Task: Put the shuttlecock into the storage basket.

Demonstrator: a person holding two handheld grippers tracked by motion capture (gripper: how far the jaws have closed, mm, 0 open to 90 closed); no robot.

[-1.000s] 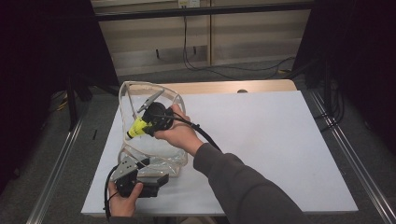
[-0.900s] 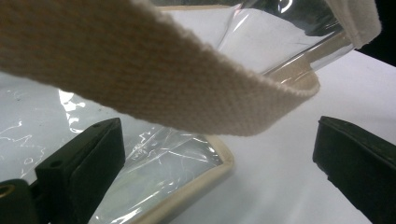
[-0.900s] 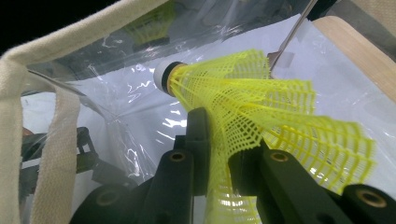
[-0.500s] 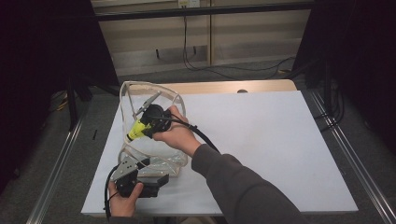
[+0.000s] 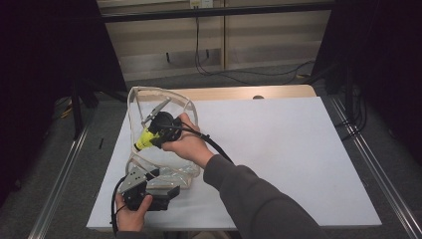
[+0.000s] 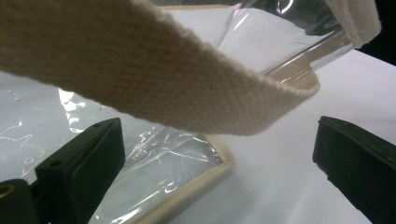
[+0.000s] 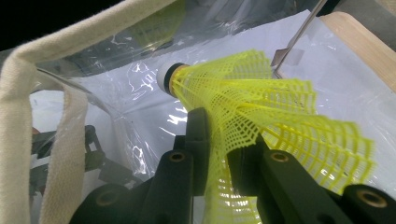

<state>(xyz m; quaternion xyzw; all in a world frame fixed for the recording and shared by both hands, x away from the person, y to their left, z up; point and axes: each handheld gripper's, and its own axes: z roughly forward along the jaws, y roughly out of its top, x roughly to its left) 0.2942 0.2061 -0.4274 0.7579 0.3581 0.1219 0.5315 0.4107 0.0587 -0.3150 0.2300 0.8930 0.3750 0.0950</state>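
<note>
Yellow shuttlecock: a plastic mesh-skirted shuttlecock with a white cork and black band (image 7: 252, 107) sits pinched by its skirt between the jaws of the right gripper (image 7: 219, 154), cork pointing ahead of the jaw tips into the bag; gripping the soft skirt leaves the cork free to lead the way in.
Right gripper: jaws closed on the skirt, which bulges out to either side of them; in the high view the gripper (image 5: 149, 135) reaches in through the raised mouth of the bag, judged to be carrying the shuttlecock inside.
Clear bag: a transparent plastic tote bag with cream woven trim (image 5: 164, 169) lies on the white table sheet (image 5: 288, 149), its mouth propped up and open, so there is room ahead of the right jaws.
Cream strap: the woven cotton handle (image 6: 154, 79) hangs across and just above the left jaws, not between them.
Left gripper: jaws wide apart (image 6: 219, 158), empty; the trimmed bottom corner of the bag lies on the sheet between and ahead of them. In the high view this gripper (image 5: 158, 196) rests at the bag's near edge, probably placed to steady the bag.
Metal clip: a thin silvery piece (image 7: 292, 39) stands beyond the right jaw tips, seen through the plastic; its purpose cannot be told.
Step judged: insertion under way, release not yet made.
</note>
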